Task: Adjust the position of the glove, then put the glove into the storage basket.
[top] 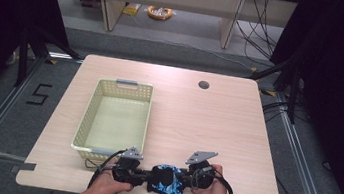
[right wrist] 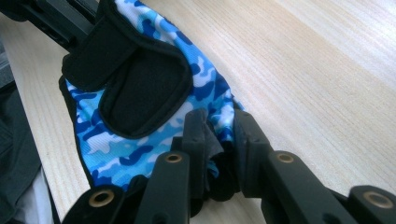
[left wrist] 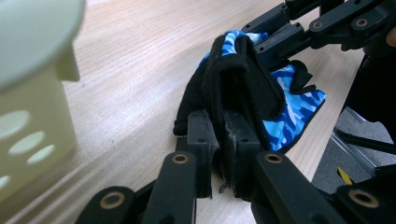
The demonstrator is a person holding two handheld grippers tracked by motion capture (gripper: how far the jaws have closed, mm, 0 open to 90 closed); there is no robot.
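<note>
A blue camouflage glove (top: pixel 167 179) with black trim lies at the table's near edge, between my two grippers. My left gripper (top: pixel 143 176) comes at it from the left and is shut on the glove's black edge (left wrist: pixel 229 135), the fabric pinched between its pads. My right gripper (top: pixel 185 178) reaches in from the right, its jaws closed on a bunched fold of the blue fabric (right wrist: pixel 217 140). In the left gripper view the right gripper's black jaws (left wrist: pixel 303 32) show behind the glove (left wrist: pixel 289 102). The glove's black strap (right wrist: pixel 140 88) faces up in the right gripper view.
A pale yellow perforated basket (top: pixel 86 116) with grey handles stands left of centre, just behind my left hand; its wall (left wrist: pixel 28 116) is close in the left gripper view. A round cable hole (top: pixel 204 85) sits at the table's back right. Black curtains flank the table.
</note>
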